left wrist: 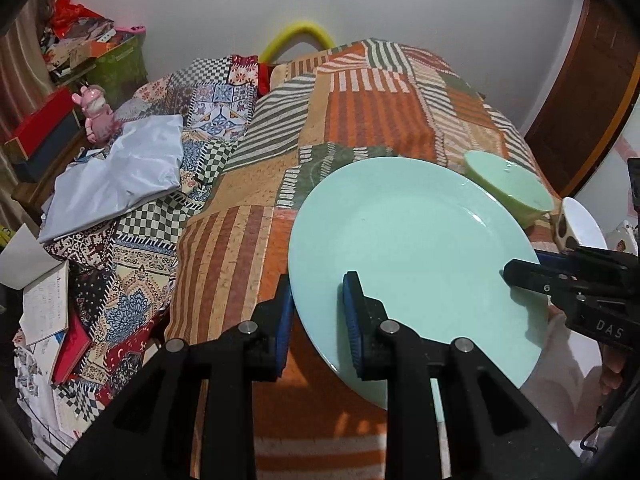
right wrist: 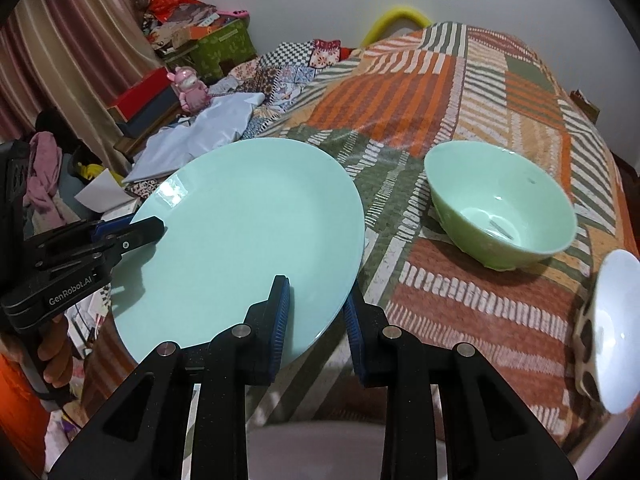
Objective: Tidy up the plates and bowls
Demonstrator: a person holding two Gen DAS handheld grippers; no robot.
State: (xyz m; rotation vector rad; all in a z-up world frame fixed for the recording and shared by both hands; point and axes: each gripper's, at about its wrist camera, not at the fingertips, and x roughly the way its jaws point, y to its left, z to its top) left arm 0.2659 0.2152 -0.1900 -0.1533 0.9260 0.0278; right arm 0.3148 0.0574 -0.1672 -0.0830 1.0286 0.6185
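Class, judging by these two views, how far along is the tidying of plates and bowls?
Done: nothing stacked yet. In hand: the mint plate, gripped at opposite rims by the left gripper and right gripper. Left: the green bowl and spotted bowl on the bedspread.

Patchwork bedspread [right wrist: 460,92], pink toy [right wrist: 190,86]

It was a lived-in bedroom in someone's home. A bed [left wrist: 360,120] with a patchwork striped cover filled most of the view, with a pillow [left wrist: 116,172] on its left side. A curtain [right wrist: 60,52] hung on the far left, by a green storage box [right wrist: 224,46] overflowing with papers and a little pink toy [right wrist: 190,88]. A wooden door [left wrist: 592,92] stood on the right.
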